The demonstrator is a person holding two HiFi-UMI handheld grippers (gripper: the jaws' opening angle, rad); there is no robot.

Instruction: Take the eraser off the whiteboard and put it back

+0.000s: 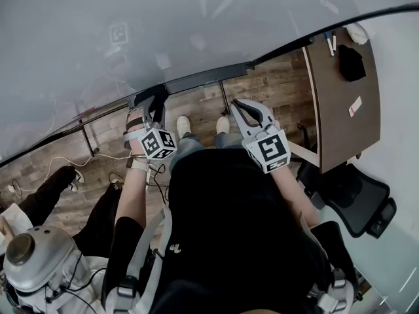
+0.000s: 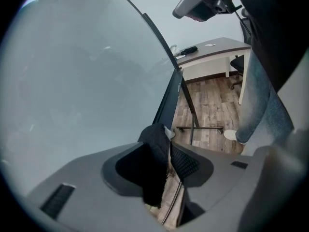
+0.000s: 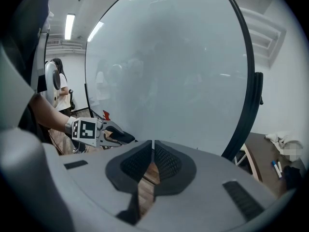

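The whiteboard [image 1: 163, 31] fills the top of the head view, its dark lower frame [image 1: 203, 77] just beyond both grippers. My left gripper [image 1: 149, 106] is at that lower edge. In the left gripper view the black eraser [image 2: 153, 168] stands between the jaws of the left gripper [image 2: 163, 149], lying against the left jaw. A thin strip of floor shows between the eraser and the right pad [image 2: 186, 161], so that pad does not press on it. My right gripper [image 1: 243, 104] hangs to the right, off the board, its pads [image 3: 164, 158] together on nothing. The right gripper view also shows the eraser [image 3: 119, 137].
A brown desk [image 1: 340, 110] stands at the right with markers [image 1: 329, 42] and a black item [image 1: 351, 63] on it. A black office chair [image 1: 357, 201] is beside it. The board's stand legs [image 2: 193, 110] rest on the wood floor. A seated person [image 1: 46, 198] is at the left.
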